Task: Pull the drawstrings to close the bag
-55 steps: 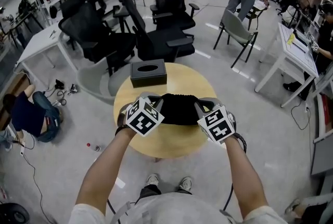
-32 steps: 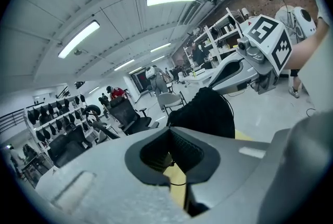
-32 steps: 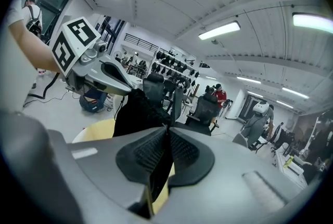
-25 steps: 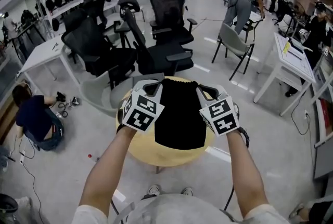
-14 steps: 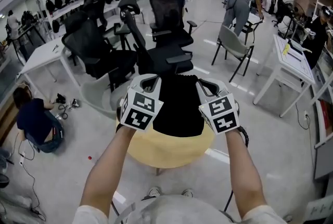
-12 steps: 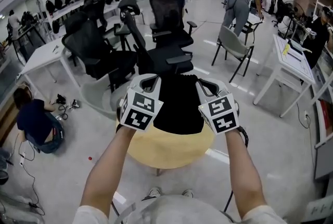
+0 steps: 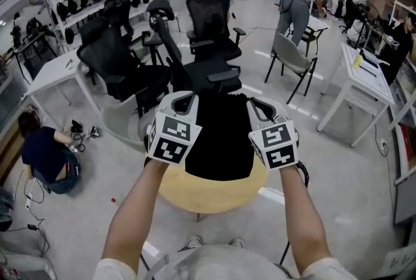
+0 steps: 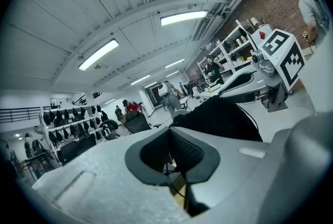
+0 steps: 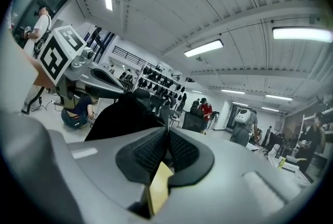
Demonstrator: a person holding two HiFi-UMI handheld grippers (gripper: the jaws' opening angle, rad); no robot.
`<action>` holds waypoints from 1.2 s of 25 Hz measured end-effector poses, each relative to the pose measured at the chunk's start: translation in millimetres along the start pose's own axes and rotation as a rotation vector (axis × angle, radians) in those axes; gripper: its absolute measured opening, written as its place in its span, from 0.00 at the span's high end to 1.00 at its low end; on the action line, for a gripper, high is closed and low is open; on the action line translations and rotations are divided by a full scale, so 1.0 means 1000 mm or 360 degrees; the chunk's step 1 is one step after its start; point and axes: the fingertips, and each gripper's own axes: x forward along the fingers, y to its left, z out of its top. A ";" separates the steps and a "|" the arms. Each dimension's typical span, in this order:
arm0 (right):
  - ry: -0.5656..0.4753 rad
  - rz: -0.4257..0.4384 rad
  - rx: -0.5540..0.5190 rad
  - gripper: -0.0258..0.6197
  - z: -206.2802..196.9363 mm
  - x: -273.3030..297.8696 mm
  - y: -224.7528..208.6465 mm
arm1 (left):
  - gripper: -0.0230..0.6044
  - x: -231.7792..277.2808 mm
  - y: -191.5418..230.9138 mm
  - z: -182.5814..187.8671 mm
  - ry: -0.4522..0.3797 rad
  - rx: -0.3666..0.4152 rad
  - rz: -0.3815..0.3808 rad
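A black drawstring bag (image 7: 220,136) hangs in the air between my two grippers, above a round wooden table (image 7: 208,193). My left gripper (image 7: 188,98) is shut at the bag's upper left corner, and thin black cords (image 8: 174,176) run out under its closed pads. At the upper right corner my right gripper (image 7: 255,103) is shut too. In the left gripper view, the bag (image 8: 223,119) bulges just beyond the shut left gripper (image 8: 170,153), with the right gripper (image 8: 260,77) past it. The right gripper view mirrors this: bag (image 9: 122,116), left gripper (image 9: 78,69), shut right gripper (image 9: 167,150).
Black office chairs (image 7: 208,32) stand just behind the table. A white desk (image 7: 49,67) is at the left and another (image 7: 364,71) at the right. A person (image 7: 42,149) crouches on the floor at the left; others stand further back.
The bag, which lay bunched on the table, has been lifted and now hangs stretched between the grippers. Both hands have risen a little, and the black box on the table is now hidden.
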 end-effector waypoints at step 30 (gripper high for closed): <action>0.0052 -0.0300 0.0148 0.93 -0.021 -0.012 -0.050 | 0.96 -0.006 0.037 -0.025 0.0069 -0.0193 0.0190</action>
